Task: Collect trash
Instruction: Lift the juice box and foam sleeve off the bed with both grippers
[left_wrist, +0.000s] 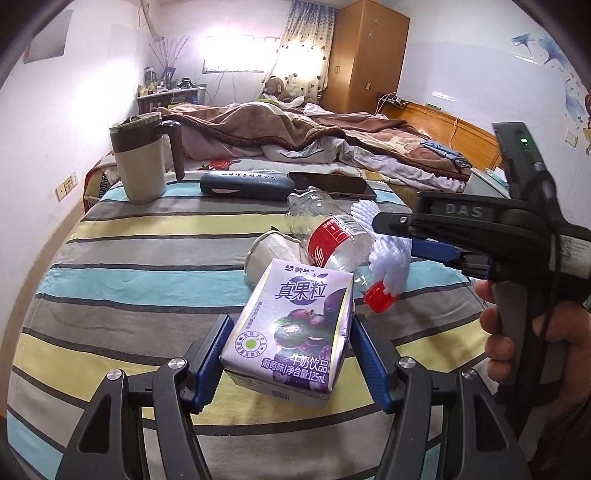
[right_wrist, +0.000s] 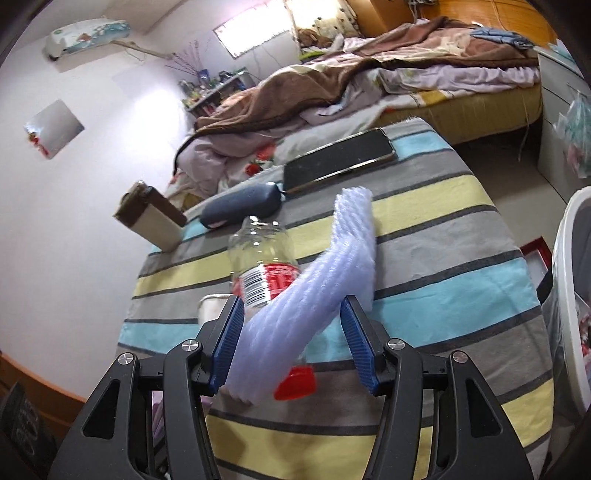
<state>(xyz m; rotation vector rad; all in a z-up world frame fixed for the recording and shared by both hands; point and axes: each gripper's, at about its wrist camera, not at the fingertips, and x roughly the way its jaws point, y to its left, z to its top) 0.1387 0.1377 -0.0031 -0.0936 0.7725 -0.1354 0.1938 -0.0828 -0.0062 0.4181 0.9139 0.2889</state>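
Note:
My left gripper (left_wrist: 291, 319) is shut on a purple milk drink carton (left_wrist: 291, 332), held tilted just above the striped table (left_wrist: 129, 277). A white foam net sleeve (right_wrist: 332, 254) lies between the fingers of my right gripper (right_wrist: 291, 301). It leans on the left pad, and a gap shows at the right pad, so the jaws are open. An empty clear bottle (right_wrist: 264, 266) with a red label lies under the foam, its red cap (right_wrist: 295, 382) toward me. In the left wrist view the right gripper (left_wrist: 391, 236) reaches in over the bottle (left_wrist: 332, 236) and foam (left_wrist: 391, 262).
A crumpled white paper cup (left_wrist: 269, 254) lies behind the carton. A beige mug (left_wrist: 142, 162), a dark glasses case (left_wrist: 243, 184) and a phone (left_wrist: 332, 184) sit at the far edge. A white bin (right_wrist: 570, 295) stands right of the table. A bed lies beyond.

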